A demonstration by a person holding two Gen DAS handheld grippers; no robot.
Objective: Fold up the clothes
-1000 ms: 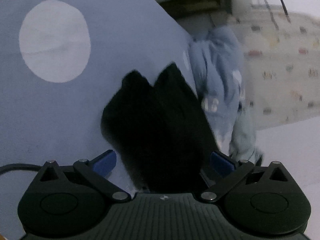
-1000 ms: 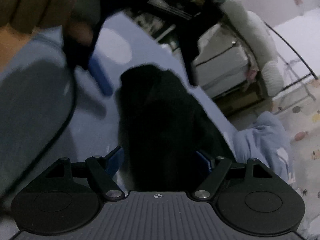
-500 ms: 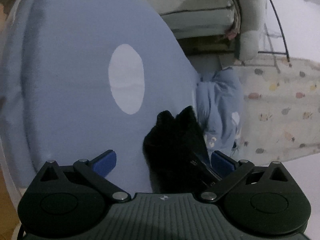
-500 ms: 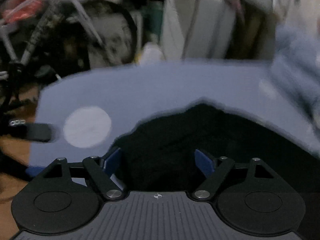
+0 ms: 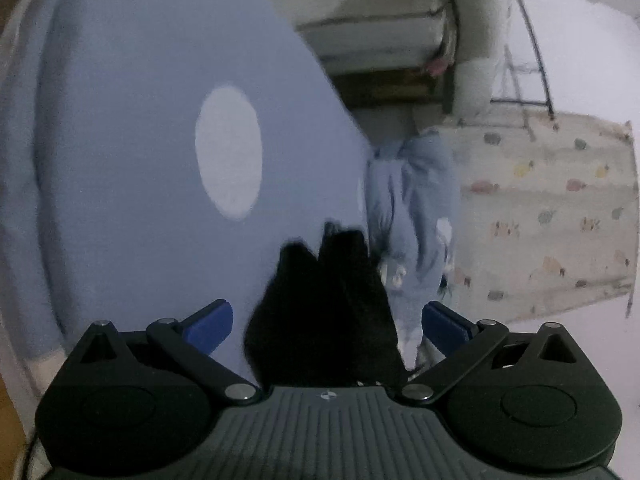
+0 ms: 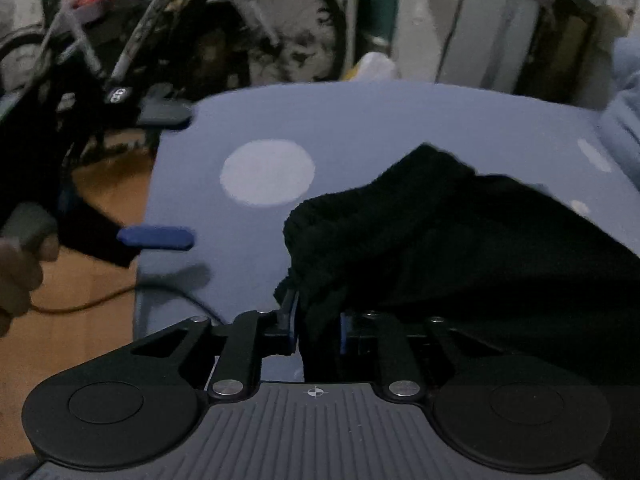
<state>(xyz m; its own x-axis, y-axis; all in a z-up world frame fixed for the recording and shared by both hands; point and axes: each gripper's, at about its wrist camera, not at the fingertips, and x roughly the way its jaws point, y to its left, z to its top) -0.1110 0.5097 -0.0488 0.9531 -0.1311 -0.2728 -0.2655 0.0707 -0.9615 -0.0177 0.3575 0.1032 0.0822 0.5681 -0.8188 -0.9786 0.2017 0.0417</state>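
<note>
A black knitted garment (image 6: 460, 248) lies bunched on the blue tabletop (image 6: 360, 128). My right gripper (image 6: 318, 330) points steeply down at its near edge; the jaws are closing, and the blue pads pinch a fold of the black cloth between them. In the left wrist view the same garment (image 5: 320, 312) sits between the fingers of my left gripper (image 5: 326, 322). Those stand wide open, both pads clear of the cloth. One blue finger (image 6: 156, 237) of the left gripper shows in the right wrist view, held by a person's hand (image 6: 16, 272).
The tabletop has a white round spot (image 5: 228, 156). A light blue garment (image 5: 412, 208) hangs off the table's far right edge, above a patterned floor mat (image 5: 540, 208). Beyond the table are cluttered furniture and metal frames (image 6: 180, 32), with wooden floor (image 6: 80, 292) at the left.
The right gripper's jaws have come together on the black garment's edge, and it has tilted and risen. The left gripper has drawn back from the garment and stays open.
</note>
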